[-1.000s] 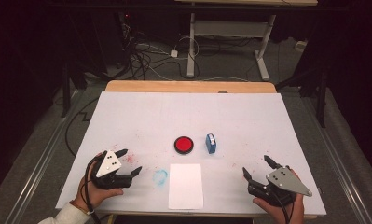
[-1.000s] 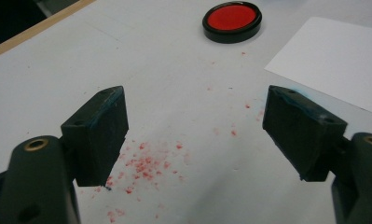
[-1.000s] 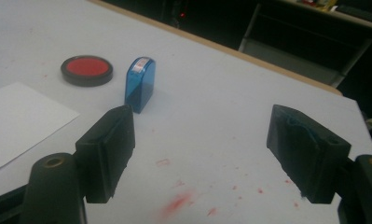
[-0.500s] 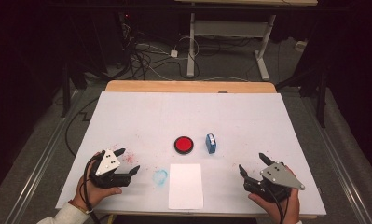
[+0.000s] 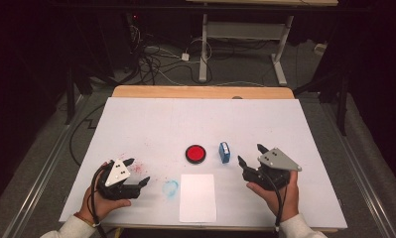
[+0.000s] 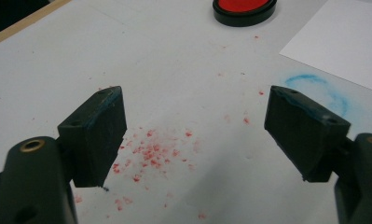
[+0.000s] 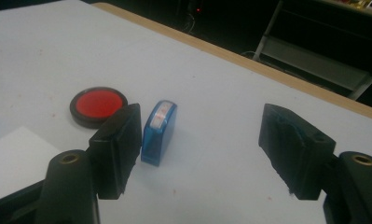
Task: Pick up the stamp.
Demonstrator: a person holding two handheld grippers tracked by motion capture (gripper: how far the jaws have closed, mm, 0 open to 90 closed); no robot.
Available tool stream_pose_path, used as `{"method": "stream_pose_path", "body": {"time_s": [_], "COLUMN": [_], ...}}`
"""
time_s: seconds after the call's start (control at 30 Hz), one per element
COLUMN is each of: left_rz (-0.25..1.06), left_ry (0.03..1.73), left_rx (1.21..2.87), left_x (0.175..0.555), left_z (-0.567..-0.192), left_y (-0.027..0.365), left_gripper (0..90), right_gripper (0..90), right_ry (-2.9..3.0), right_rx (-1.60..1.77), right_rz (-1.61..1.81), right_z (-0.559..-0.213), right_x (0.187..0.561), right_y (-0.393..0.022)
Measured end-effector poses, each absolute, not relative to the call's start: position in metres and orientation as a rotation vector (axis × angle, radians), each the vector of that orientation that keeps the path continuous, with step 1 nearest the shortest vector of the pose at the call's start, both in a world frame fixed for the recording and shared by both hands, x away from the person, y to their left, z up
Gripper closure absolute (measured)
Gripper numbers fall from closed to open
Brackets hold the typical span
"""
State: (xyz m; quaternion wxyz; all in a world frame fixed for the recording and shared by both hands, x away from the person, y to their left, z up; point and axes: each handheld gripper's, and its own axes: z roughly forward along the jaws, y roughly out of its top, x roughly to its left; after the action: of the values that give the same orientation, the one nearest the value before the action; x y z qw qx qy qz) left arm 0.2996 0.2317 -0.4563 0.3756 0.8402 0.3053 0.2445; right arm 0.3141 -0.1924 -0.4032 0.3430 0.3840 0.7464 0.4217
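Observation:
A round red ink pad in a black case sits mid-table. Just right of it lies a small blue stamp. A white sheet of paper lies near the front edge. My right gripper is open, a little right of the stamp; in the right gripper view the stamp stands just beyond its left jaw. My left gripper is open at the front left, low over red ink specks, with nothing between its jaws.
A blue ink smudge marks the white table cover left of the paper. Red specks lie by the left gripper. A wooden table edge runs along the back; cables and desk legs stand beyond.
My right gripper has moved left and forward, closer to the blue stamp. The left gripper has shifted only slightly. Both stay open.

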Motion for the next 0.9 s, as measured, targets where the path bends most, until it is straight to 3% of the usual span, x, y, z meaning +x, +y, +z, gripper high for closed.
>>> {"method": "stream_pose_path", "body": {"time_s": [0.37, 0.57, 0.9], "left_rz": [0.622, 0.618, 0.624], "left_ry": [0.788, 0.792, 0.790], "left_rx": [2.157, 2.173, 2.205], "left_x": [0.300, 0.301, 0.302], "left_z": [-0.458, -0.460, -0.464], "left_y": [0.234, 0.236, 0.235], "left_gripper": [20.1, 20.0, 20.0], "right_gripper": [30.3, 30.3, 41.2], "right_ry": [1.993, 2.062, 2.125], "right_rx": [1.039, 1.102, 1.168], "right_rz": [1.091, 1.079, 0.955], "right_z": [-0.401, -0.420, -0.447], "right_x": [0.360, 0.378, 0.388], "right_y": [-0.166, -0.153, -0.137]}}
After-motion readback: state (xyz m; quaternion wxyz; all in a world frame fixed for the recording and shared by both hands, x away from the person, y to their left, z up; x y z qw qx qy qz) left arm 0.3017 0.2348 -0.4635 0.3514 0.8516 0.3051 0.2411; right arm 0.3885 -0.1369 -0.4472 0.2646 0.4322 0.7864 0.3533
